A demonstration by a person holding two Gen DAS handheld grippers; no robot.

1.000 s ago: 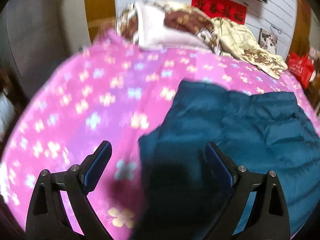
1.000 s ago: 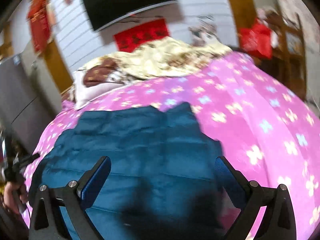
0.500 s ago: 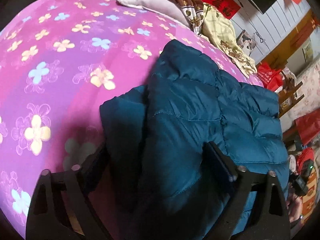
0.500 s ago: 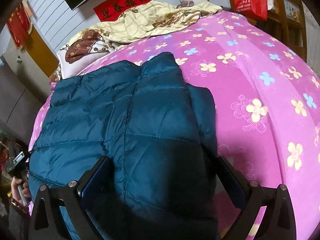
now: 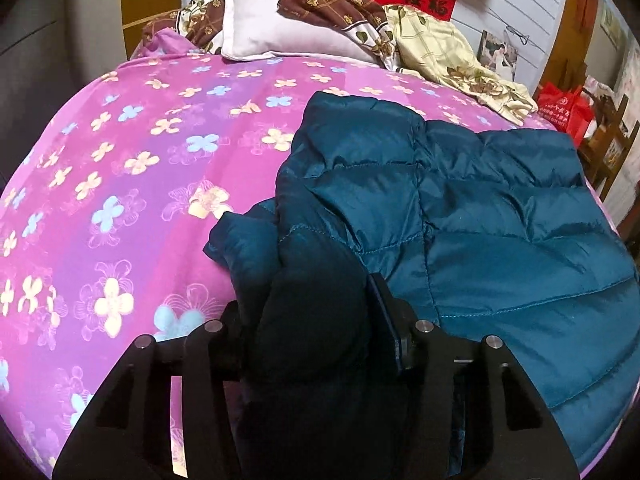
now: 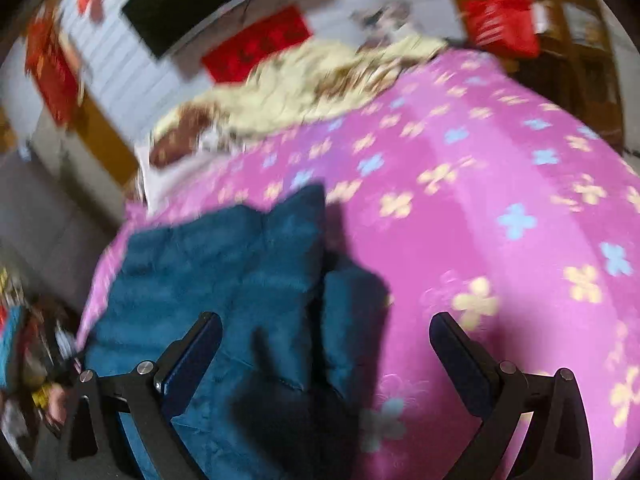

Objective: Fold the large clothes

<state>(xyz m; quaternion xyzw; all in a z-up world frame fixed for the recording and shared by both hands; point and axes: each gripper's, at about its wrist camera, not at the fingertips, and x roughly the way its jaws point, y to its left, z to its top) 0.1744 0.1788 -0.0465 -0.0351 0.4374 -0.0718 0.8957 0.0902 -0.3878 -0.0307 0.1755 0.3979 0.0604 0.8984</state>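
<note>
Closing on the near edge of the teal puffer jacket at six o'clock on the bed, the left gripper fingers, wide a second ago, begin the fold's grasp while the right gripper fingers stay spread, empty.

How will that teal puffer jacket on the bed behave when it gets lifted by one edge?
The teal puffer jacket will probably flop and drape: its edge already bunches between the closing left tongs. Its shiny shell looks slippery, so a fold may slide. The puffy quilting suggests it is light and may spring back.
</note>
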